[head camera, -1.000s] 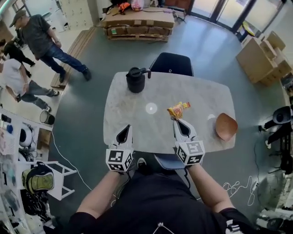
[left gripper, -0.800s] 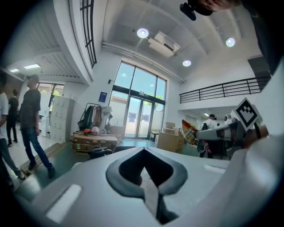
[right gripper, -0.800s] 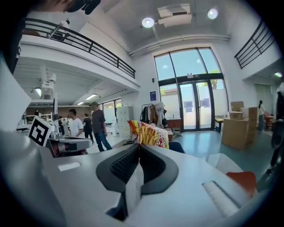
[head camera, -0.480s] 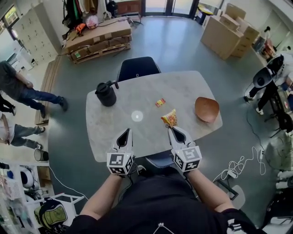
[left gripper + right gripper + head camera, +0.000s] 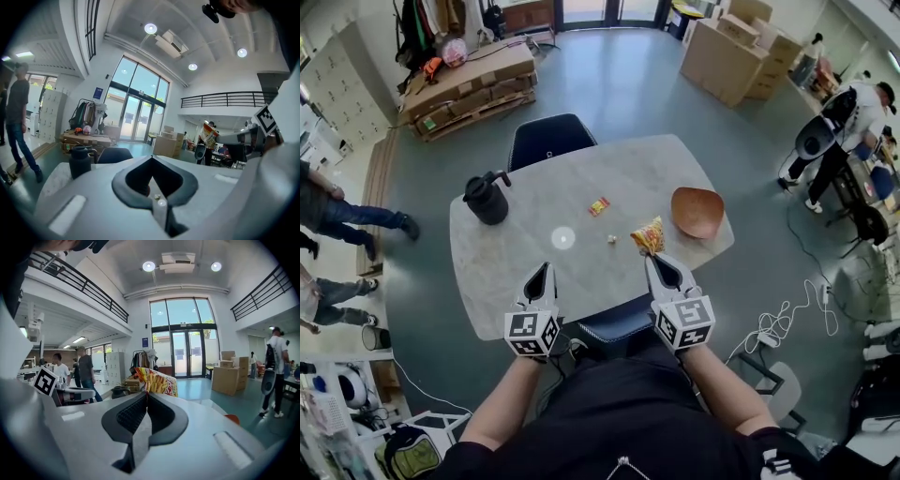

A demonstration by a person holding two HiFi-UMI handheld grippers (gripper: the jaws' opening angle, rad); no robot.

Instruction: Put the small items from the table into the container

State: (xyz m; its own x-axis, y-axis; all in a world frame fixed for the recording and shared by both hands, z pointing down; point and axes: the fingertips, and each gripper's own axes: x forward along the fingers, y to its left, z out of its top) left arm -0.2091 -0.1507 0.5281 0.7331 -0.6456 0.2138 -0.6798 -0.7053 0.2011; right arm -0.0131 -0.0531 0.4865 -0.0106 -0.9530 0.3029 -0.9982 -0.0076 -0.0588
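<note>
My right gripper (image 5: 654,257) is shut on a yellow and red snack packet (image 5: 649,235), which it holds up over the near right part of the marble table (image 5: 506,272). In the right gripper view the snack packet (image 5: 157,380) stands up out of the closed tips of the right gripper (image 5: 146,393). A brown bowl (image 5: 697,211) sits just right of the packet, near the table's right edge. A small red item (image 5: 598,206) and a tiny pale item (image 5: 612,240) lie mid-table. My left gripper (image 5: 540,270) hangs shut and empty over the near edge; in its own view the left gripper (image 5: 152,158) holds nothing.
A black jug (image 5: 486,199) stands at the table's left. A dark chair (image 5: 549,141) is at the far side and a blue seat (image 5: 614,323) below the near edge. Cardboard boxes (image 5: 727,56), a stacked pallet (image 5: 469,89) and people stand around the room.
Both grippers have swung right along the table's near edge. The packet in the right gripper is now much closer to the brown bowl. The small red item has come into view.
</note>
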